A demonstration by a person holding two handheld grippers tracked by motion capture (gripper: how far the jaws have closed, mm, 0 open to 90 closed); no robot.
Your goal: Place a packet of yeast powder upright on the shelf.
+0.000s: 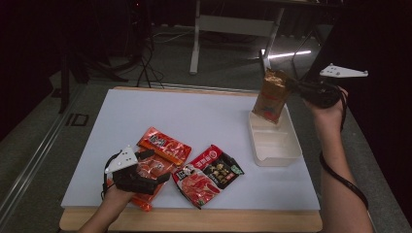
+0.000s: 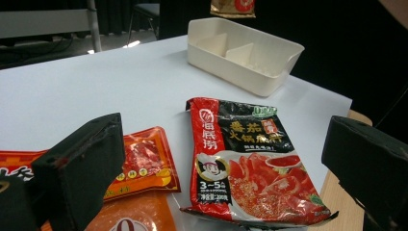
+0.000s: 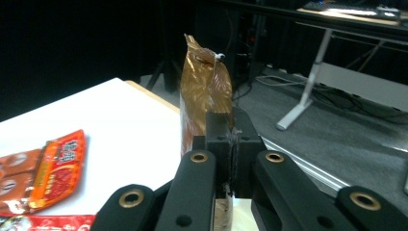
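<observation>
Over the white desk (image 1: 194, 121), the step in hand looked to be packing sauce packets into the cream divided tray (image 1: 286, 150) at the right side; the right claw (image 1: 297, 88) carried a brown-and-gold foil pouch (image 1: 271, 96) hanging upright just above the tray's far compartment; doing this well would, by my judgement, mean lowering the pouch straight down until its bottom edge met the tray floor, keeping it clear of the divider wall, and only then letting go, since a pouch dropped from height could tip over the rim; three packets lay flat near the front edge of the desk, well apart from the tray: a red-and-black tomato hotpot base packet (image 1: 210, 174), an orange-red packet (image 1: 164, 144) beside it, and a second orange packet (image 1: 144, 199) partly under the left claw (image 1: 156, 167); largest of the gripping parts to note, the left claw stood wide apart with nothing between its jaws, poised low over the orange packets, the tomato packet (image 2: 250, 163) lying ahead of it in the left gripper view; the right claw (image 3: 232, 144) was clamped tight on the pouch (image 3: 204, 91), pinching a fold of the foil near its upper side edge, so the pouch rose above the jaws in the right gripper view.
</observation>
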